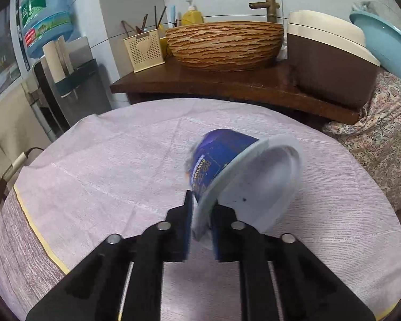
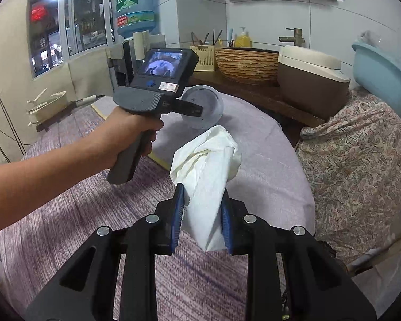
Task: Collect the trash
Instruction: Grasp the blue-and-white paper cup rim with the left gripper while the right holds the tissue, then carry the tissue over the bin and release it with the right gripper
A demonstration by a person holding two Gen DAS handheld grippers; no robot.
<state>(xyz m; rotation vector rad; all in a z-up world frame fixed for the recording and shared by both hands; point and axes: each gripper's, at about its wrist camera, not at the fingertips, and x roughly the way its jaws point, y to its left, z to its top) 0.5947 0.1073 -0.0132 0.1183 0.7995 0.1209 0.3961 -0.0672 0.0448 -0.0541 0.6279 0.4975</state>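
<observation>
My left gripper [image 1: 201, 214] pinches the blue plastic cup's [image 1: 222, 157] rim for lifting; right gripper [image 2: 201, 200] clamps the crumpled white tissue [image 2: 208, 165], both off the table.

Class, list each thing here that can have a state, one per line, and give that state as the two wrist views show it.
left gripper: shut on the cup's rim
blue cup: held, tipped on its side, no contents visible
right gripper: shut on the tissue
white tissue: crumpled, held off the table
brass tap: no water running
</observation>
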